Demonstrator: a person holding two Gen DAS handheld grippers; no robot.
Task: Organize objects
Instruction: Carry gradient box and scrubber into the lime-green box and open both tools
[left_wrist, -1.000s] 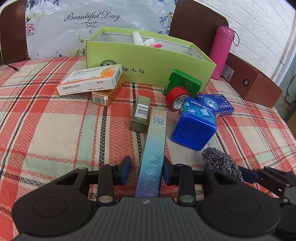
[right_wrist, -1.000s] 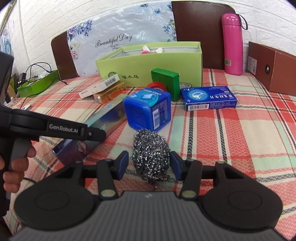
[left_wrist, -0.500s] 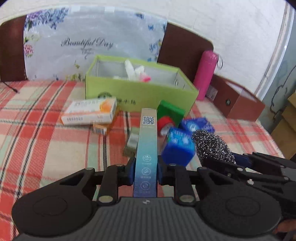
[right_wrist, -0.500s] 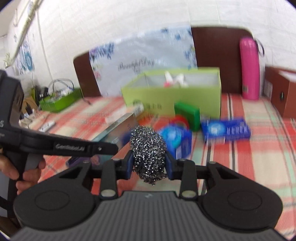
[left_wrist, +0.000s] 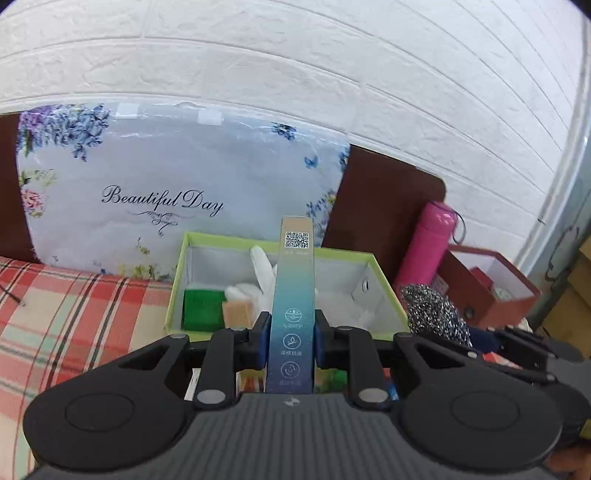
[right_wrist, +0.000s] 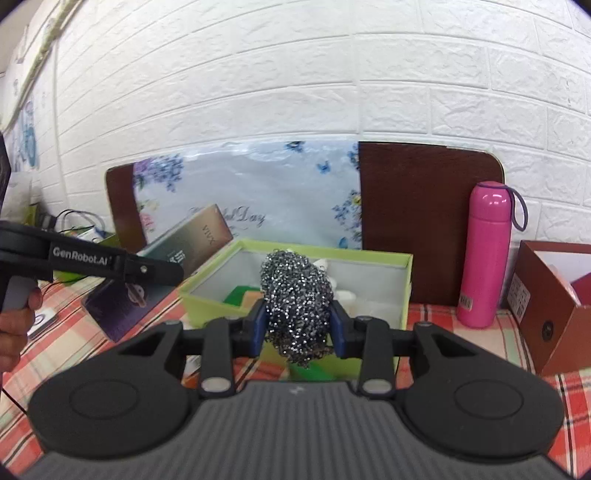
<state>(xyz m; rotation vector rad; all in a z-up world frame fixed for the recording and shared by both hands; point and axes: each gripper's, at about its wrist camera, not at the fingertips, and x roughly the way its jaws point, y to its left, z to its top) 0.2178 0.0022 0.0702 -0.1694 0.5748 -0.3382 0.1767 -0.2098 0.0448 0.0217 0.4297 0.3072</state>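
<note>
Holding: left tool (left_wrist: 290, 339) clamps long carton (left_wrist: 293, 295) | right tool (right_wrist: 298, 326) clamps steel scourer (right_wrist: 295, 295) | both near green box (right_wrist: 369, 254)

Long slim carton (left_wrist: 291, 295) fading from tan at the QR-coded top through teal to deep blue, held off the cloth, pinched low on its sides, far end tilted up over the open lime-green box (left_wrist: 177, 280). Steel wool scourer (right_wrist: 295, 302), a sparkling grey wad, squeezed at mid-height and hanging in front of the same box. Inside the box: a green block, a tan block and white items.
</note>
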